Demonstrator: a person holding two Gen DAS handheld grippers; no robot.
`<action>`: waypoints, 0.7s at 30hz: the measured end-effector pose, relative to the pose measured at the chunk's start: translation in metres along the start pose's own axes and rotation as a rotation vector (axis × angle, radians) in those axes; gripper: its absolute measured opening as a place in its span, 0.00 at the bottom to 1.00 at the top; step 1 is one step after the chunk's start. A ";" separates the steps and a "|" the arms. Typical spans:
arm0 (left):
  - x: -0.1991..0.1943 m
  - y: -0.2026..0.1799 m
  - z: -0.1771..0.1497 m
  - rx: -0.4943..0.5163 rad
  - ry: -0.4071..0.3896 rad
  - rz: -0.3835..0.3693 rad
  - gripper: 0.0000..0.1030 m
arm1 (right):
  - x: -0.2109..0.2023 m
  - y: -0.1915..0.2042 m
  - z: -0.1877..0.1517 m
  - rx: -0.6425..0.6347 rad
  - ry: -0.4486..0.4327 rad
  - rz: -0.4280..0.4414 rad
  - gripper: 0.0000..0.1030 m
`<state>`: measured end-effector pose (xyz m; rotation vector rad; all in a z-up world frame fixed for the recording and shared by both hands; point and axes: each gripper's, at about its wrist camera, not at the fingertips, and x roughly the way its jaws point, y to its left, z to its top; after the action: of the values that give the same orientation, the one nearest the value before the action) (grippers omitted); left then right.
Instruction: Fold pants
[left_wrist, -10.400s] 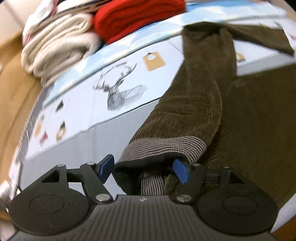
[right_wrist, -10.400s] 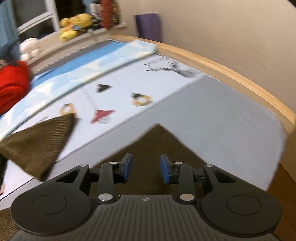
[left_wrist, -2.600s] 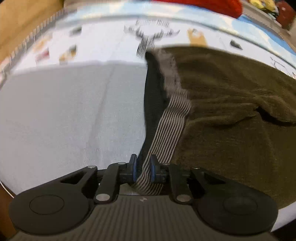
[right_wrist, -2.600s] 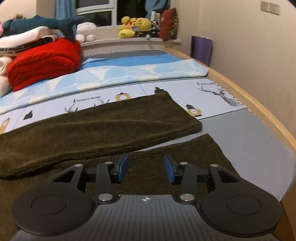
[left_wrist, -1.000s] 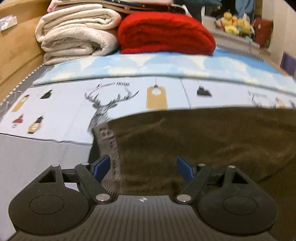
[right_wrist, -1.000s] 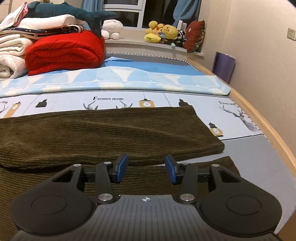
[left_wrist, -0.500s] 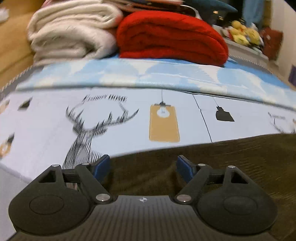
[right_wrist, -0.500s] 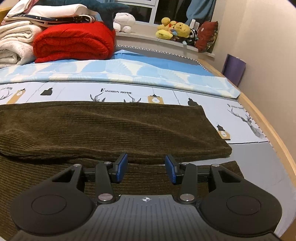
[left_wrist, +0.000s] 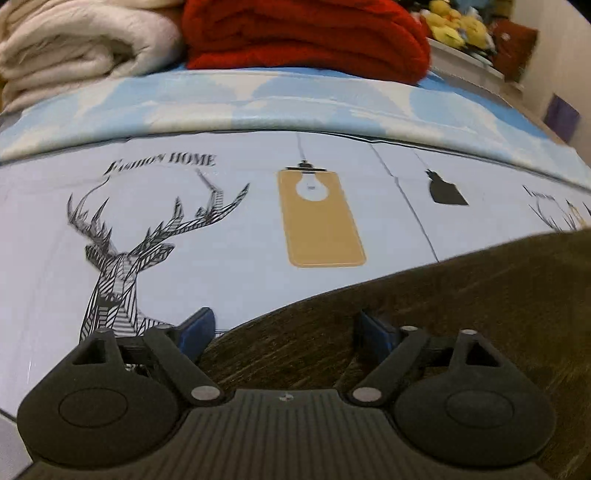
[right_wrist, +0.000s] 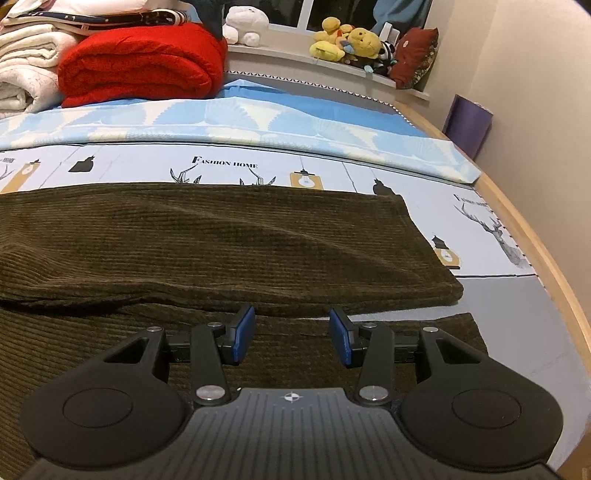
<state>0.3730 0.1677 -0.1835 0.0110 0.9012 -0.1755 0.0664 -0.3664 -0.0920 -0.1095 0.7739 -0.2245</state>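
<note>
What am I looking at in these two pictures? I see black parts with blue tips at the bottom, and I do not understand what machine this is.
No robot is here. A person carries one hand-held gripper in each hand, and each carries a wide-angle camera looking forward along its two fingers. One picture comes from the left hand-held gripper, the other from the right hand-held gripper. The blue tips are finger pads. Both grippers are open and hold nothing. Below them, dark brown corduroy pants lie on a printed bed sheet, one leg laid partly over the other. Behind lie a folded red blanket and white bedding.
</note>
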 end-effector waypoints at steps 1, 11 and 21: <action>-0.001 -0.001 0.000 0.012 -0.001 -0.015 0.60 | 0.000 0.000 0.000 -0.002 0.002 -0.001 0.45; -0.058 -0.033 -0.003 0.123 -0.024 -0.024 0.03 | -0.012 -0.008 -0.003 0.012 -0.006 -0.021 0.45; -0.223 -0.103 -0.073 0.230 -0.054 -0.109 0.02 | -0.020 -0.012 -0.014 0.061 -0.009 -0.005 0.45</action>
<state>0.1645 0.1047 -0.0484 0.1700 0.8243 -0.3785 0.0409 -0.3734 -0.0859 -0.0550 0.7576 -0.2520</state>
